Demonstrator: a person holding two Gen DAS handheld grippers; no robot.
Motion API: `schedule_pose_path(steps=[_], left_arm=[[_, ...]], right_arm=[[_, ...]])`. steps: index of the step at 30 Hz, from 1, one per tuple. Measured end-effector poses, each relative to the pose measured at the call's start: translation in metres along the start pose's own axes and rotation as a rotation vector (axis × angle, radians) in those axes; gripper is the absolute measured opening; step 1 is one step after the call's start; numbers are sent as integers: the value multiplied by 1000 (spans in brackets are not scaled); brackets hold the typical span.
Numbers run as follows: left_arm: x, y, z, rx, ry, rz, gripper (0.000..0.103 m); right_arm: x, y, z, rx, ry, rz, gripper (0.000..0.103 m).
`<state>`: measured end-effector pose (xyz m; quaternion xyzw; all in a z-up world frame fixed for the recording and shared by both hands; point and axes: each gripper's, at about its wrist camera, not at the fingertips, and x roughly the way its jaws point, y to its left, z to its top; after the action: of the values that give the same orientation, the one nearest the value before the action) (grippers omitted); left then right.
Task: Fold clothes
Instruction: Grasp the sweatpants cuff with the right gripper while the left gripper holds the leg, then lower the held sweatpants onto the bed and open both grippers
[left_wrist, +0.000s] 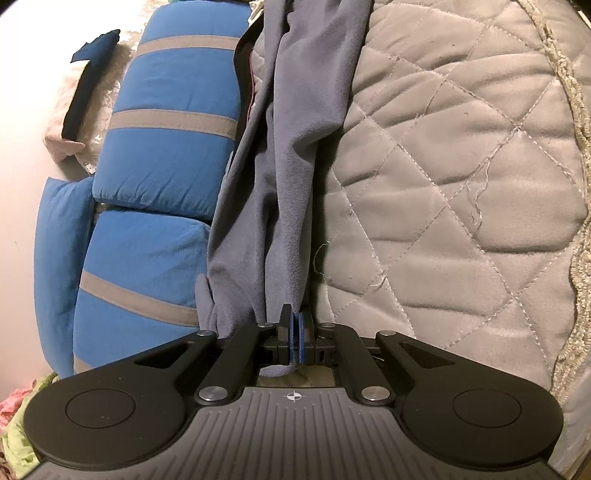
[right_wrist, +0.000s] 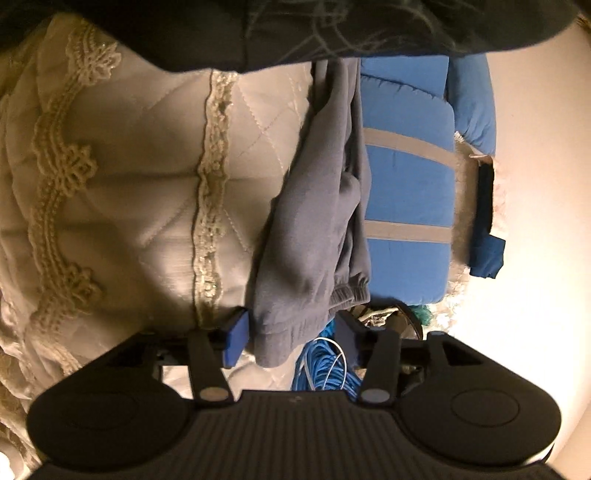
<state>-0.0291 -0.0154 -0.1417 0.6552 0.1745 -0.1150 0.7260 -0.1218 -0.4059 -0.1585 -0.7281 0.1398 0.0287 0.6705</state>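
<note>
A grey-blue fleece garment (left_wrist: 291, 147) lies stretched in a long bunched strip on a quilted bedspread (left_wrist: 461, 184). My left gripper (left_wrist: 294, 325) is shut on its near end, with the cloth pinched between the blue pads. In the right wrist view the other end of the garment (right_wrist: 314, 221), with elastic cuffs (right_wrist: 351, 291), hangs between the fingers of my right gripper (right_wrist: 291, 325). That gripper is open. The blue left pad (right_wrist: 236, 338) sits at the cloth's edge. The right finger (right_wrist: 349, 332) stands apart from the cloth, with a gap between them.
A blue cushion with grey stripes (left_wrist: 162, 147) (right_wrist: 406, 192) runs along the garment's far side against a pale wall. The bedspread (right_wrist: 147, 184) has lace trim (right_wrist: 212, 221). A coil of blue cable (right_wrist: 325, 369) lies below the right gripper. Dark cloth (right_wrist: 295, 29) fills the top.
</note>
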Motion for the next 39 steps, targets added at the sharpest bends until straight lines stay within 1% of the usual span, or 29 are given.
schedule_pose_path(steps=[1, 2, 4, 7, 10, 13, 16, 21, 28, 30, 31, 32, 33, 34, 35, 36, 37, 38, 39], left_arm=[[0, -1, 0, 0, 2, 0, 2], [-1, -1, 1, 3, 4, 3, 2], [-2, -1, 0, 15, 9, 13, 2], [-4, 2, -1, 4, 14, 38, 2], [-6, 10, -4, -19, 16, 54, 2], [-11, 15, -4, -28, 13, 54, 2], [-17, 12, -2, -21, 5, 24, 2], [-22, -2, 0, 20, 8, -34, 2], [-22, -2, -1, 4, 22, -76, 2], [-22, -2, -2, 2, 23, -83, 2], [-22, -2, -2, 3, 22, -81, 3], [-22, -2, -3, 5, 21, -76, 5], [-22, -2, -3, 6, 20, -72, 5], [-22, -2, -3, 7, 22, -68, 6], [-23, -2, -3, 8, 24, -64, 9], [-23, -1, -4, 3, 25, -63, 11], [-25, 2, -5, -12, 21, -65, 22], [-27, 5, -5, -30, 17, -63, 35], [-28, 10, -7, -51, 13, -53, 40]], right_arm=[[1, -1, -1, 2, 6, 9, 35], [1, -3, -2, 10, 7, 16, 23], [-1, -8, -6, 28, -4, 12, 8], [-2, -26, -16, 73, -15, 0, 7], [1, -43, -31, 98, -6, -1, 6], [5, -58, -46, 121, 8, 6, 6], [3, -56, -57, 132, 21, 58, 6], [2, -46, -63, 127, 27, 123, 6], [1, -33, -68, 106, 34, 177, 6], [3, -33, -67, 118, 36, 195, 7], [5, -35, -66, 140, 38, 205, 29], [6, -38, -65, 167, 40, 217, 41], [6, -42, -65, 203, 38, 232, 48], [6, -48, -65, 247, 28, 242, 70], [6, -55, -65, 291, 15, 246, 86], [6, -63, -65, 342, 2, 259, 91], [8, -74, -66, 398, -10, 284, 93], [10, -84, -66, 452, -16, 312, 95], [11, -93, -64, 489, -24, 327, 96]])
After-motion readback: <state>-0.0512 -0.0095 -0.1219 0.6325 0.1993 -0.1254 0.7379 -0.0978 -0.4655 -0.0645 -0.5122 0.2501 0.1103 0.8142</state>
